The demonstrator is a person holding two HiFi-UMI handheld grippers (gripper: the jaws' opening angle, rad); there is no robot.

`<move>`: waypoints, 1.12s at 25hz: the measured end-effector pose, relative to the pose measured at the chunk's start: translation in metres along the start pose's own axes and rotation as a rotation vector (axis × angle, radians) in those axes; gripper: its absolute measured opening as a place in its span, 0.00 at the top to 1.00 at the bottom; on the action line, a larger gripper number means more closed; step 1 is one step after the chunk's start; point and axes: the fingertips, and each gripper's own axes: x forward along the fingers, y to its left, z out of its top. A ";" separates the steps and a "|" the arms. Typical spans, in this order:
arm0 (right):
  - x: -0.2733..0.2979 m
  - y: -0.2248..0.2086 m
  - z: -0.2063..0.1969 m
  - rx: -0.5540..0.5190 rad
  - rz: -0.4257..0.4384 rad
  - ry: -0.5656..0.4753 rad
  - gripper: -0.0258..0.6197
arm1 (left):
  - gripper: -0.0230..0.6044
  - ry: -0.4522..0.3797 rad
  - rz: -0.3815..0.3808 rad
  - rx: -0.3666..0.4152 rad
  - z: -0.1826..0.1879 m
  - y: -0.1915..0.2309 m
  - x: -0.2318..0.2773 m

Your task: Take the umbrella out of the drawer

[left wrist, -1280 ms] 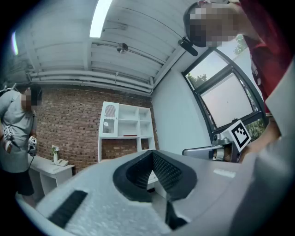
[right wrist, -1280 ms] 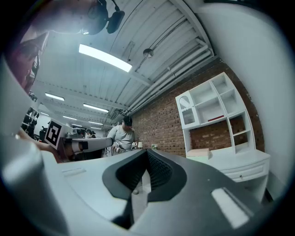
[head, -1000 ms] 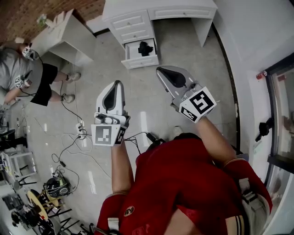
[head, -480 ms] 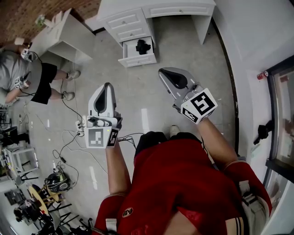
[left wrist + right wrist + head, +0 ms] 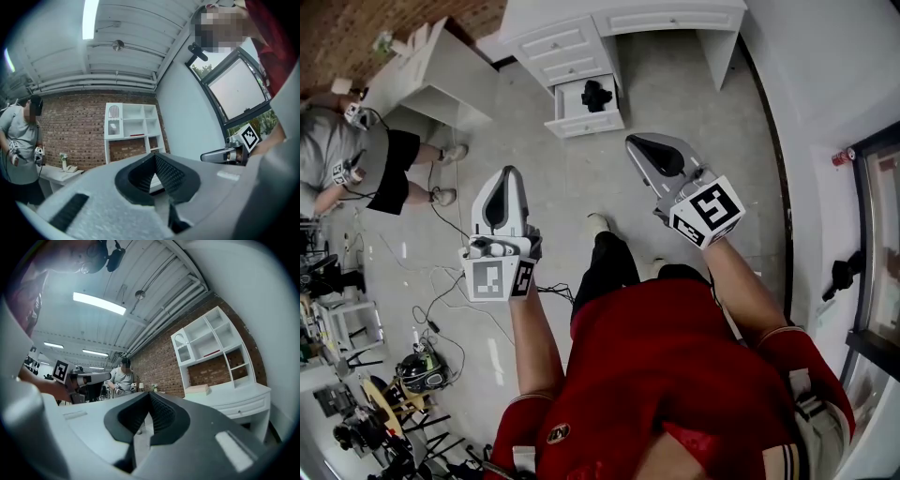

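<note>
The black folded umbrella (image 5: pixel 596 96) lies in the open bottom drawer (image 5: pixel 581 122) of the white desk (image 5: pixel 623 21), far ahead on the floor side. My left gripper (image 5: pixel 513 171) is held out level at the left, well short of the drawer, jaws shut and empty. My right gripper (image 5: pixel 630 141) points toward the desk at the right, also shut with nothing in it. In the left gripper view the closed jaws (image 5: pixel 154 154) face a brick wall, and the right gripper (image 5: pixel 224 155) shows beside them. The right gripper view shows its own closed jaws (image 5: pixel 150 393) and the left gripper (image 5: pixel 86 378).
Another person (image 5: pixel 352 159) stands at the left beside a second white desk (image 5: pixel 431 70). Cables and a power strip (image 5: pixel 464 272) lie on the grey floor. Equipment clutters the lower left (image 5: pixel 366 412). A white bookshelf (image 5: pixel 131 123) stands against the brick wall.
My left gripper has drifted left in the head view. The wearer's leg and shoe have stepped forward between the two arms. The right gripper has barely shifted in the picture.
</note>
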 end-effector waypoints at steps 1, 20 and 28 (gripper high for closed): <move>0.005 -0.003 -0.003 0.000 -0.004 0.007 0.94 | 0.95 -0.002 0.000 -0.002 -0.003 0.005 0.004; 0.319 -0.064 -0.052 -0.114 -0.129 0.076 0.94 | 0.95 -0.042 -0.053 -0.024 -0.102 0.306 0.129; 0.425 -0.099 -0.085 -0.135 -0.218 0.145 0.94 | 0.95 -0.033 -0.141 -0.062 -0.133 0.400 0.198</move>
